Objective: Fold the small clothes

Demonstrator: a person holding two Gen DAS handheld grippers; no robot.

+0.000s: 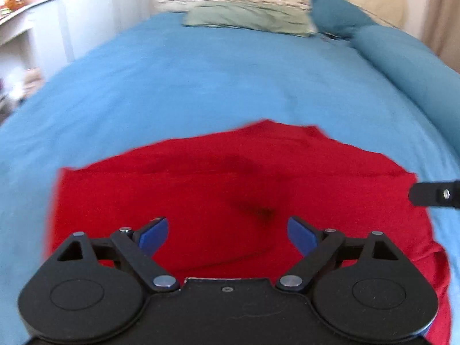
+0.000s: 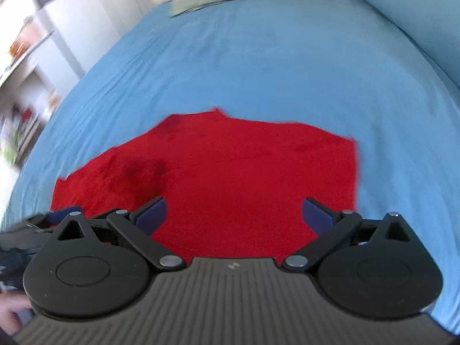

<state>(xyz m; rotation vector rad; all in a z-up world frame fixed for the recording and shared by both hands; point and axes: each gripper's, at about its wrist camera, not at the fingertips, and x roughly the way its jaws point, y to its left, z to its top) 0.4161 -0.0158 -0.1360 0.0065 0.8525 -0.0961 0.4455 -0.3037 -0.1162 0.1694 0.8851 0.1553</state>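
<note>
Bright daylight, soft motion blur, fisheye-warped edges.

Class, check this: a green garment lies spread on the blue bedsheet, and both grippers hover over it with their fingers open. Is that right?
Not quite. The garment is red, not green, as both wrist views show. The rest holds: it lies on the blue bedsheet, with the left gripper and right gripper open above it.

L tongs (image 1: 227,235) wide open, blue pads (image 1: 152,237) apart, nothing btwn, angled down. R tongs (image 2: 234,215) also spread wide, empty, angled down. R finger tip shows at edge of L view.
</note>
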